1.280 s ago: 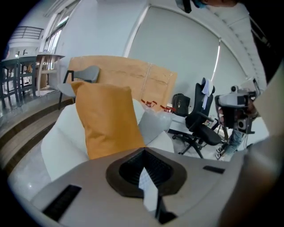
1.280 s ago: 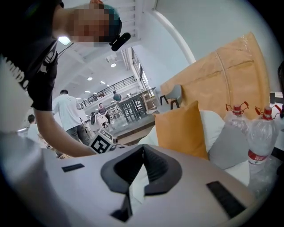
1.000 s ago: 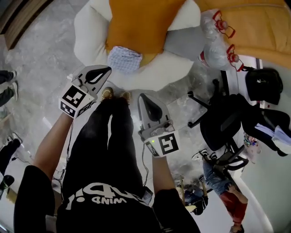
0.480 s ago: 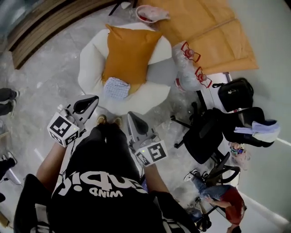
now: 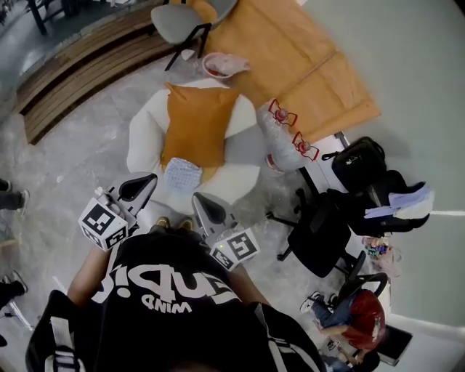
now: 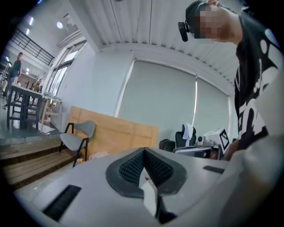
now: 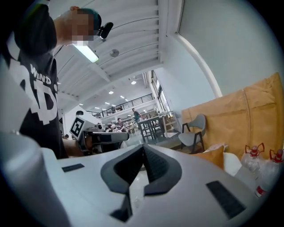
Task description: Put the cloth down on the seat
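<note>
**Cloth on the seat, both grippers shut and empty**

In the head view, the blue-and-white checked cloth (image 5: 182,175) lies as a small squarish patch on the front part of the white seat (image 5: 142,138), a little left of the frame's centre. Its upper edge touches the lower edge of the orange cushion (image 5: 197,122), which rests across the seat. Nothing holds the cloth.

The left hand-held gripper (image 5: 149,179) sits just left of and below the cloth, near it but apart from it. The right hand-held gripper (image 5: 196,198) is just below the cloth in the frame, also apart. Both are held out over the person's black shirt, which fills the bottom of the frame.

In the left gripper view, the jaws are pressed together. The dark ribbed pads (image 6: 128,166) meet at the tip with nothing between them. The right gripper view shows the same: its pads (image 7: 155,166) meet at the tip, and nothing is pinched.

Right of the seat stand two clear plastic bottles (image 5: 280,134) with red handles. A black office chair (image 5: 320,236) is at centre right. Wooden boards (image 5: 298,65) fill the upper right, and a grey chair (image 5: 180,20) stands at the top edge.
</note>
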